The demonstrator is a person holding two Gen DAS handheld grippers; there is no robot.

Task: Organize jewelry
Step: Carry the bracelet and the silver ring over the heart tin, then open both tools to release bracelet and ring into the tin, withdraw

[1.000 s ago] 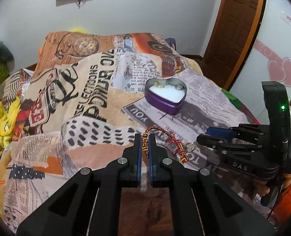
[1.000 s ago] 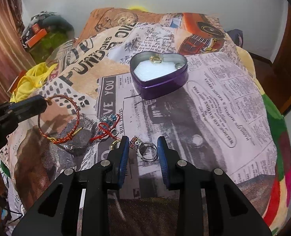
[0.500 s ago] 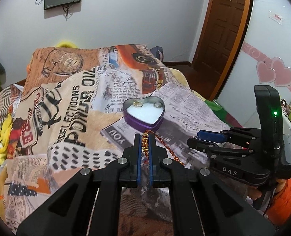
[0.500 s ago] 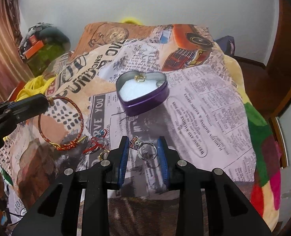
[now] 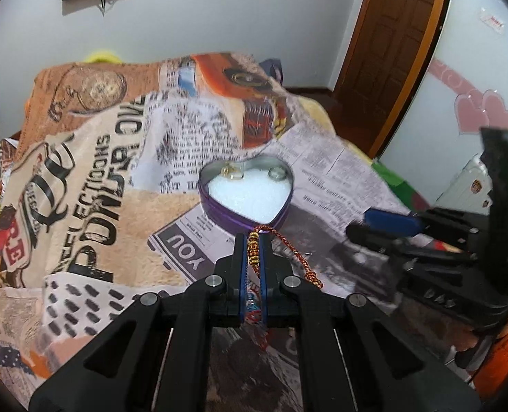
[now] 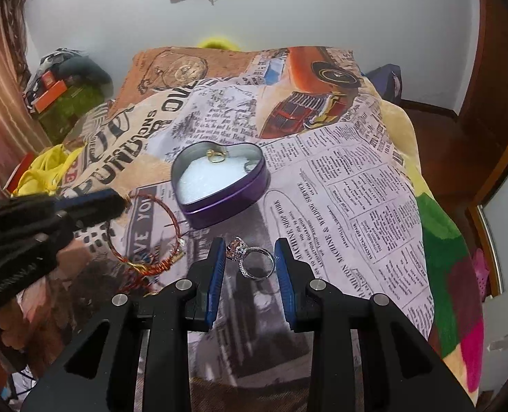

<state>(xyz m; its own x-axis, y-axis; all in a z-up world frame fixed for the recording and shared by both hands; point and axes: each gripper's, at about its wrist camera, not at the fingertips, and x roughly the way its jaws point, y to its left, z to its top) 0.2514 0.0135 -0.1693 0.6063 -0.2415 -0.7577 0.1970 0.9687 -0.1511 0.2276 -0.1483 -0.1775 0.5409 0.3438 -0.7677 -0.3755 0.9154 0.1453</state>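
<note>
Pinching a red-and-gold twisted bracelet (image 5: 281,245) at its gold beads, left gripper (image 5: 253,240) jaws nearly closed, hovering just short of the heart-shaped purple tin (image 6: 219,185). Gripping a silver ring (image 6: 256,263) with a stone cluster between the right gripper (image 6: 250,257) jaws, also just short of the white-padded tin, on the newspaper-print blanket (image 6: 350,199).

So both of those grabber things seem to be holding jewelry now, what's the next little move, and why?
Probably the left gripper carries its red-and-gold bangle forward over the heart-shaped tin and opens. The bangle is clamped between shut fingers, the tin lies open just ahead, and two rings already sit inside. The right gripper holds a silver ring too.
</note>
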